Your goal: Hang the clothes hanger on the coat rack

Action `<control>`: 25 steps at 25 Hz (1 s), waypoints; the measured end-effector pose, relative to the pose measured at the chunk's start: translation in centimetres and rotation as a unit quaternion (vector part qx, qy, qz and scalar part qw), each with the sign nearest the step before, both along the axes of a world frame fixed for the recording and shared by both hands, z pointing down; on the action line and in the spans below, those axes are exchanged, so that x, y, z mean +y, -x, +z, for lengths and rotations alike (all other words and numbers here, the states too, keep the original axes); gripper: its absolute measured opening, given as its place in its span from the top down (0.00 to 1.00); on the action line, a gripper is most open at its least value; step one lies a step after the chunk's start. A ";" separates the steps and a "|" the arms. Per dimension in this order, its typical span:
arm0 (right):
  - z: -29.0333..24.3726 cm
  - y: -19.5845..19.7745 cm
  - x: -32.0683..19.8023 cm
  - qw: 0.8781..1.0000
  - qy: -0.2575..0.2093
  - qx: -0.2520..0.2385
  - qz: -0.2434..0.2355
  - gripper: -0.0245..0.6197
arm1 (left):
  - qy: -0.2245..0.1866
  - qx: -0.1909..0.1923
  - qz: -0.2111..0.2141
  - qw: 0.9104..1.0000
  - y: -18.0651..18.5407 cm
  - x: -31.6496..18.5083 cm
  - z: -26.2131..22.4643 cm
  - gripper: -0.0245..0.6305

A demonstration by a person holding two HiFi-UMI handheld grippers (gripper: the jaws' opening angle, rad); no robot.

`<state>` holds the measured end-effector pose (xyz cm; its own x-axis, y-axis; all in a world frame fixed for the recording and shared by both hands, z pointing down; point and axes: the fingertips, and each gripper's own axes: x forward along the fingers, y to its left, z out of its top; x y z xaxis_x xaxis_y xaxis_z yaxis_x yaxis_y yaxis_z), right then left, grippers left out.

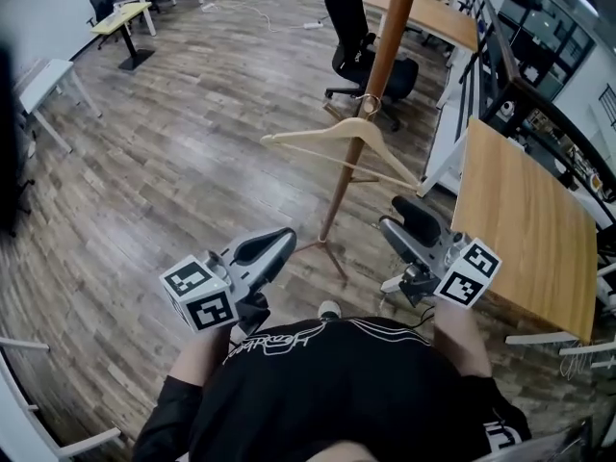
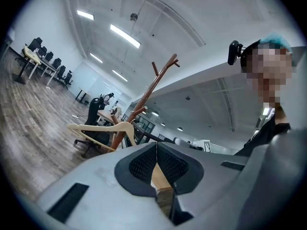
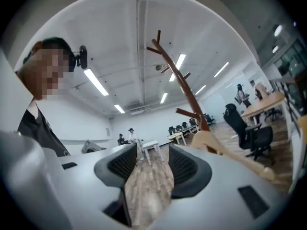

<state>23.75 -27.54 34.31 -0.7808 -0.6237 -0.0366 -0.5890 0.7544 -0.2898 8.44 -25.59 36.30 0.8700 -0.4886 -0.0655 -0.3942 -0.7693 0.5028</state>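
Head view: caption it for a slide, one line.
Wooden hanger hangs on the coat rack; left gripper shut, right gripper open, both empty.

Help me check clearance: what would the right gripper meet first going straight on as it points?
Nothing close, as far as its view shows: past the right gripper lies wooden floor, then a small white table far off. The hanger and coat rack stand right of that line; depth is unclear.

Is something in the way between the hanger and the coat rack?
No, nothing is in the way. The hanger already hangs on the coat rack. The right gripper is open and empty, with its fingers apart from the hanger.
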 end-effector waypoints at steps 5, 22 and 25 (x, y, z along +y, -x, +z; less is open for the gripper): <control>1.6 4.5 6.8 0.999 0.023 0.018 -0.031 0.60 | -0.009 0.011 0.020 1.000 2.1 4.7 -0.2 0.95; 2.7 12.1 19.8 0.995 0.056 0.015 -0.085 0.90 | -0.025 0.011 0.054 0.998 7.1 16.3 -0.4 0.95; 2.9 12.3 20.1 0.995 0.060 0.024 -0.077 0.90 | -0.011 0.024 0.051 0.998 7.6 16.5 0.3 0.95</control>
<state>11.46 -7.46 37.21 -0.8668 -0.4936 0.0702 -0.4837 0.7985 -0.3583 0.81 -9.09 36.59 0.9104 -0.3964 -0.1185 -0.2895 -0.8149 0.5022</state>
